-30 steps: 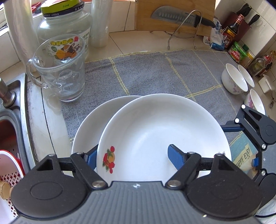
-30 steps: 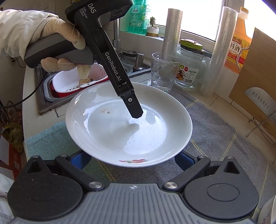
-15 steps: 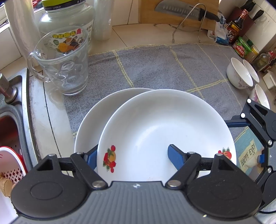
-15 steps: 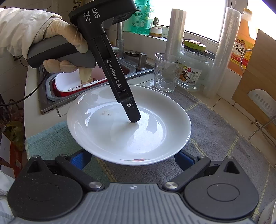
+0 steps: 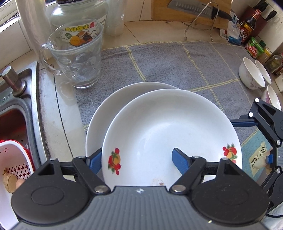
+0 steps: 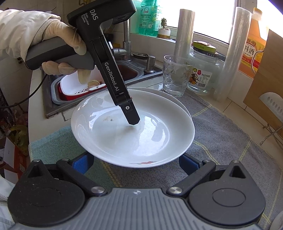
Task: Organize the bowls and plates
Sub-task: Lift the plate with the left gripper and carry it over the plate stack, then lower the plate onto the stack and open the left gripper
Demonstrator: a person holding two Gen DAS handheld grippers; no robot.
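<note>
My left gripper (image 5: 136,160) is shut on the near rim of a white plate with fruit prints (image 5: 168,131), one finger under the rim and one inside the plate. The plate hangs tilted over a second white plate (image 5: 113,104) lying on the grey cloth. From the right wrist view the held plate (image 6: 123,134) sits above the lower plate (image 6: 169,96), and the left gripper's finger (image 6: 131,116) presses into it. My right gripper (image 6: 136,163) is open and empty just in front of the held plate's edge. Three small white bowls (image 5: 251,76) stand at the far right.
A glass mug (image 5: 77,58) and a glass jar (image 5: 79,12) stand behind the plates. The sink with a red-and-white strainer basket (image 5: 14,162) lies to the left. A knife on a wooden board (image 5: 194,8), sauce bottles (image 5: 247,28) and plastic rolls (image 6: 230,58) line the back.
The left gripper has carried the fruit-print plate further over the lower plate, so the two overlap more. The right gripper has stayed open near the plate's edge.
</note>
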